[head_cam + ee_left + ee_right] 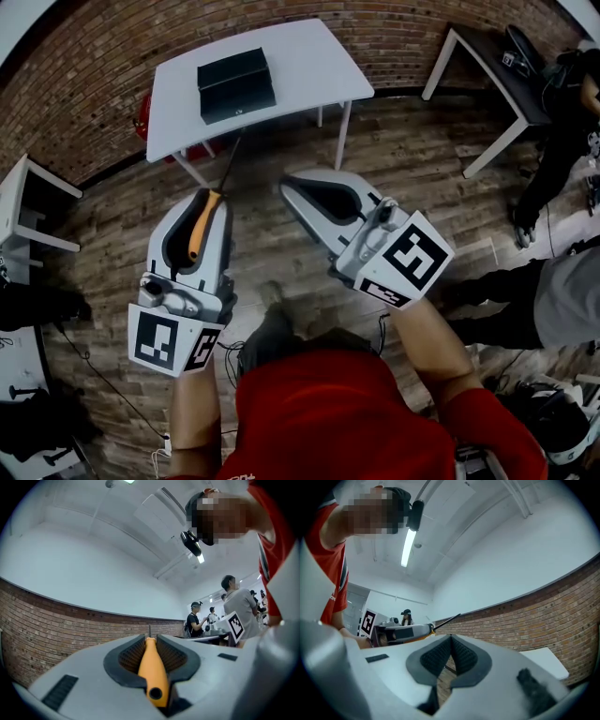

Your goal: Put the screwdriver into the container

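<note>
Observed left gripper jaws clenched on screwdriver handle, right gripper jaws pressed together empty, container toward desk left edge.

brick wall | wood plank floor | white table near wall | ceiling tube light lit

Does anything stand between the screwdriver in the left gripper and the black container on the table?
Nothing visible does. The left gripper is shut on the screwdriver, its shaft pointing toward the container on the white table; the right gripper is off to the side.
</note>
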Tool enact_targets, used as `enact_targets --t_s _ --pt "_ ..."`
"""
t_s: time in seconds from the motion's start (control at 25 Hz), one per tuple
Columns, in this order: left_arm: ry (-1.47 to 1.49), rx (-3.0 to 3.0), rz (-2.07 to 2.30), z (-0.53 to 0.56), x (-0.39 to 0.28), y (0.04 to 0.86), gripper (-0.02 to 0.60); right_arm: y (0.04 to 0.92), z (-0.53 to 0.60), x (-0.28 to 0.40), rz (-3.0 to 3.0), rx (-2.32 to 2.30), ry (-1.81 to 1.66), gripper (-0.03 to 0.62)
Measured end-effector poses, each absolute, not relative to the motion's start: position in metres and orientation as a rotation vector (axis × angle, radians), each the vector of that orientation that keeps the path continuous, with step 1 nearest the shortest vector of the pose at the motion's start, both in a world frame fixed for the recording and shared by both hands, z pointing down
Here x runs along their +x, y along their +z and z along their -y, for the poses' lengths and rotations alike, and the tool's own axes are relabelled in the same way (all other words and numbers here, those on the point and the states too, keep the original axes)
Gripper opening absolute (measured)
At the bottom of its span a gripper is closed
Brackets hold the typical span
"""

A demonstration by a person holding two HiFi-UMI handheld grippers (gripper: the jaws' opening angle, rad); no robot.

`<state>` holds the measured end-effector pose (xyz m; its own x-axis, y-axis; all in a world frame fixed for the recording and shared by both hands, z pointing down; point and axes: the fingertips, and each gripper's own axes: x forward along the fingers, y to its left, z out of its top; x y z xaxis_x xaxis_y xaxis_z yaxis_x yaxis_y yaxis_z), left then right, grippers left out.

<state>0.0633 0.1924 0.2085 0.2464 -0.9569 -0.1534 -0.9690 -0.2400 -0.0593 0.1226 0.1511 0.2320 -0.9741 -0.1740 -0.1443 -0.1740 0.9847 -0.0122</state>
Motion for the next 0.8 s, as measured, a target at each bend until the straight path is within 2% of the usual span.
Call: enact_targets --t_s 0.36,0.8 --pt "0.162 -2.369 -1.826 -0.158 0.034 0.214 0.087 0.237 -0.116 0.097 -3.007 -0.294 0.030 0.031" --pt "0.173 -2.402 -1.786 -0.088 -0.053 0.210 0.086 0.234 -0.046 0.013 -3.027 -0.357 0.044 0.031"
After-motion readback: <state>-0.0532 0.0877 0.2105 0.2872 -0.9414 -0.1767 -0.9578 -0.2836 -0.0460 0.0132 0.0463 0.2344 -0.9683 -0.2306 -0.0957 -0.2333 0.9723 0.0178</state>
